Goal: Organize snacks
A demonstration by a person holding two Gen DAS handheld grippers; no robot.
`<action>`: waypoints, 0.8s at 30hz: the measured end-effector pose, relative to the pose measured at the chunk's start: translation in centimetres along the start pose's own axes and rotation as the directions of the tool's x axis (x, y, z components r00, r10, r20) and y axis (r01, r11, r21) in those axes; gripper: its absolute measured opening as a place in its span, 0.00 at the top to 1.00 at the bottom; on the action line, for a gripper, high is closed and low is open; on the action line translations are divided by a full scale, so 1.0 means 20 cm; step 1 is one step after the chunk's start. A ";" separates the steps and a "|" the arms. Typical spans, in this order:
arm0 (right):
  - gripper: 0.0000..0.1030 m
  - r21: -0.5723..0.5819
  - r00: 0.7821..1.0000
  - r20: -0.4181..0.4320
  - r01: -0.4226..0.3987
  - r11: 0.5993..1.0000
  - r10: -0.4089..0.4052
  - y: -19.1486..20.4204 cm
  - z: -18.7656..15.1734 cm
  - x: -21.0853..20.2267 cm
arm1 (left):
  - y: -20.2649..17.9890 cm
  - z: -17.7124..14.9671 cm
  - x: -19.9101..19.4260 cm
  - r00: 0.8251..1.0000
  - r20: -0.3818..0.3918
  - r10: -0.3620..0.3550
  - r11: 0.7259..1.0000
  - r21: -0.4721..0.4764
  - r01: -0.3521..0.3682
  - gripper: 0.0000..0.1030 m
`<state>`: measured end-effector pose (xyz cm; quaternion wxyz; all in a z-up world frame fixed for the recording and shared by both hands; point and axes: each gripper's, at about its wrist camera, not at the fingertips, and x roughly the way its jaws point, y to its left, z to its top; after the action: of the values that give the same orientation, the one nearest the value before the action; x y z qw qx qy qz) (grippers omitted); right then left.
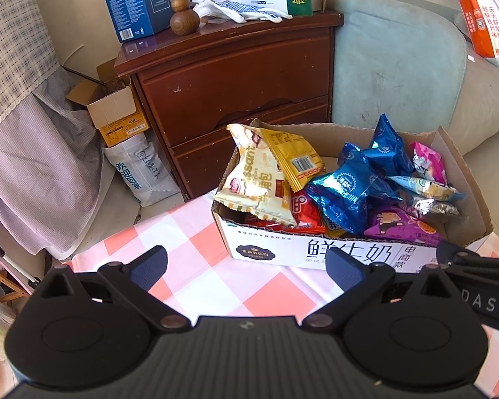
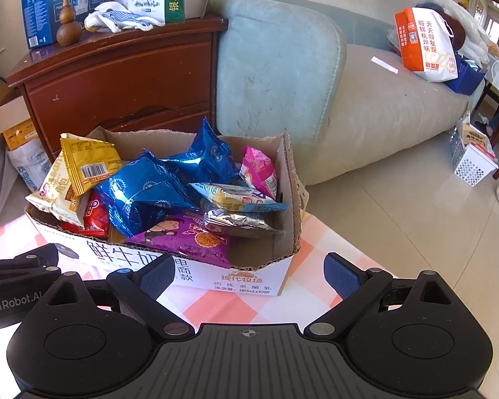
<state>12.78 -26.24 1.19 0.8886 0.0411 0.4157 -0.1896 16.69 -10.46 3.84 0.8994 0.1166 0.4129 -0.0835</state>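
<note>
Left wrist: snacks [image 1: 346, 193] fill box [image 1: 269, 249].

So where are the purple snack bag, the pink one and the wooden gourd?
purple snack bag [image 2: 186, 237]: right wrist view, printed front.
pink snack bag [image 2: 261, 169]: right wrist view, middle.
wooden gourd [image 1: 183, 20]: left wrist view, lower bulb.

The left gripper [image 1: 246, 271] fills the bottom of its frame, its fingers [image 1: 149, 271] spread wide with nothing between them, blue pads facing inward. The right gripper [image 2: 249, 274] sits the same way at the bottom of its frame, fingers [image 2: 341, 276] wide apart and empty. Each shows in the other's view: the right at the right edge, the left at the left edge.
</note>
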 end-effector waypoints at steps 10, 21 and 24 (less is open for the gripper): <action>0.06 -0.032 1.000 0.019 -0.013 0.999 0.014 0.02 -0.04 -0.04 | 0.03 -0.04 -0.05 1.000 0.018 0.019 1.000 -0.005 -0.019 0.02; 0.06 -0.074 0.998 0.005 -0.059 0.995 0.059 0.06 -0.19 -0.14 | 0.10 -0.21 -0.13 0.999 0.000 0.048 0.999 -0.022 -0.048 0.03; 0.06 -0.092 0.997 -0.002 -0.079 0.993 0.079 0.08 -0.25 -0.17 | 0.12 -0.28 -0.16 0.998 -0.011 0.062 0.998 -0.022 -0.063 0.03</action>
<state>7.83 -22.60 0.44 0.8968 0.0162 0.4211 -0.1348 11.23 -6.50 3.07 0.9007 0.1196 0.4146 -0.0501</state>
